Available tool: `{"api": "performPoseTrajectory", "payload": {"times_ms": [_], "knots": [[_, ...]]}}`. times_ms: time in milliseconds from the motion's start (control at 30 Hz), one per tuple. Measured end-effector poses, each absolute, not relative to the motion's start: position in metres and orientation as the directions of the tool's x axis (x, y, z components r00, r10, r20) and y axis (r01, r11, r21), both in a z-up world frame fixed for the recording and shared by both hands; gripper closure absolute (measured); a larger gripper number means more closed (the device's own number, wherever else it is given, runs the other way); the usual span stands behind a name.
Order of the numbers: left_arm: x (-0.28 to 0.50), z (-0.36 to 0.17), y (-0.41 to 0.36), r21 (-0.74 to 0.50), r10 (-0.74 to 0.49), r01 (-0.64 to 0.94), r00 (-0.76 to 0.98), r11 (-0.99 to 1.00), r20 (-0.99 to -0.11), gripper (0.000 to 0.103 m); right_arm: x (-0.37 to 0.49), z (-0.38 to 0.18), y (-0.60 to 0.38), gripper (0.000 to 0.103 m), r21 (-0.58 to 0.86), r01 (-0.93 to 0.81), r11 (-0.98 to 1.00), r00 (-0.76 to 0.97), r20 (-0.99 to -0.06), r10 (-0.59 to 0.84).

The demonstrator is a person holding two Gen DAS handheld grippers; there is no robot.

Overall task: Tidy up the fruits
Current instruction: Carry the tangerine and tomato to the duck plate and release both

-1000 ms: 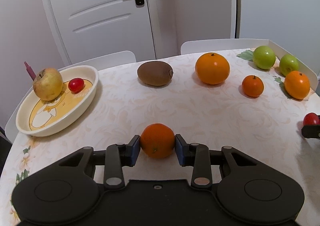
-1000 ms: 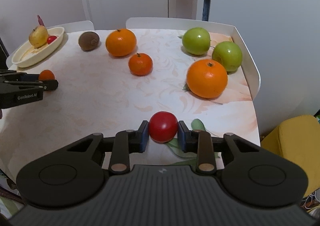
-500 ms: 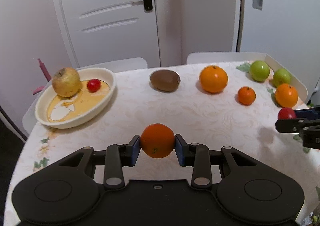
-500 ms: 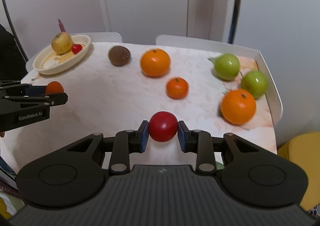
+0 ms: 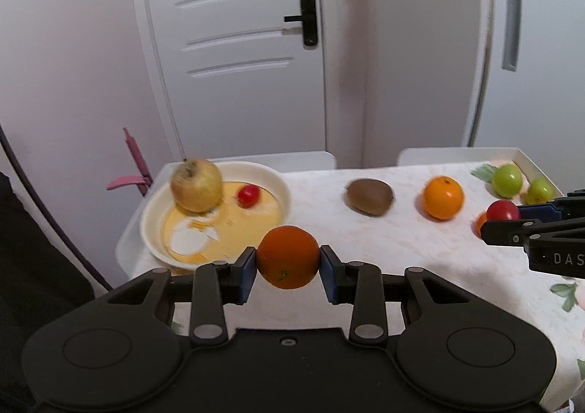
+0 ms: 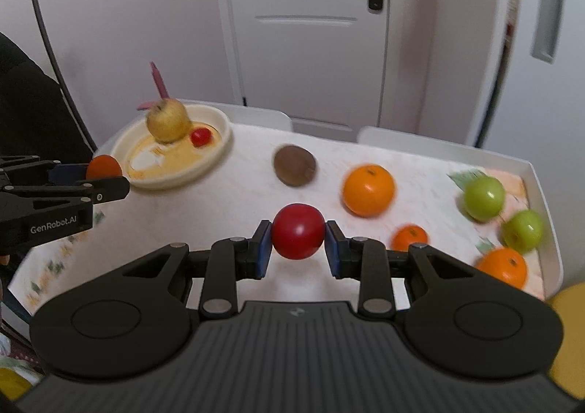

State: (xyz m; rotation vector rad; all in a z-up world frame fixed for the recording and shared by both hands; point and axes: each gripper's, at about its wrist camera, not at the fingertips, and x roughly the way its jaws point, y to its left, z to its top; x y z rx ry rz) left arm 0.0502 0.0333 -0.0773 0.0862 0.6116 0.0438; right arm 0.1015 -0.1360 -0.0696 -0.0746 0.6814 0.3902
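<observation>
1. Both grippers are up off the table (image 5: 402,241) now; a second ago their fruits sat low against the cloth, and the dish (image 5: 281,190) has swung closer in the left view.
2. Left gripper (image 5: 287,272): pads clamped on the tangerine (image 5: 287,256), carried in the air just short of the dish.
3. Right gripper (image 6: 297,248): squeezed tight on the red fruit (image 6: 298,231), held above mid-table.
4. In the dish: a yellow apple (image 5: 196,185) and a small tomato (image 5: 248,195).

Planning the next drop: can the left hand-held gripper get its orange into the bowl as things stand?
Probably yes. The left hand-held gripper holds the orange beside the bowl, whose near half lies bare.
</observation>
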Motion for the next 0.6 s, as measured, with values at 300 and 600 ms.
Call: {"api": "performPoseTrajectory", "payload": {"times_ms": [300,600], "knots": [[0.077,-0.061,0.089,0.101,0.072,-0.016,0.814,0.995,-0.576,0.063,0.129,-0.052,-0.077,0.058,0.073,-0.388,0.919,0.700,-0.625,0.346],[0.117,-0.070,0.138,0.111,0.047,0.026,0.791,0.993,-0.610,0.063,0.159,-0.057,-0.025,0.058,0.088,-0.359,0.929,0.689,-0.646,0.328]]}}
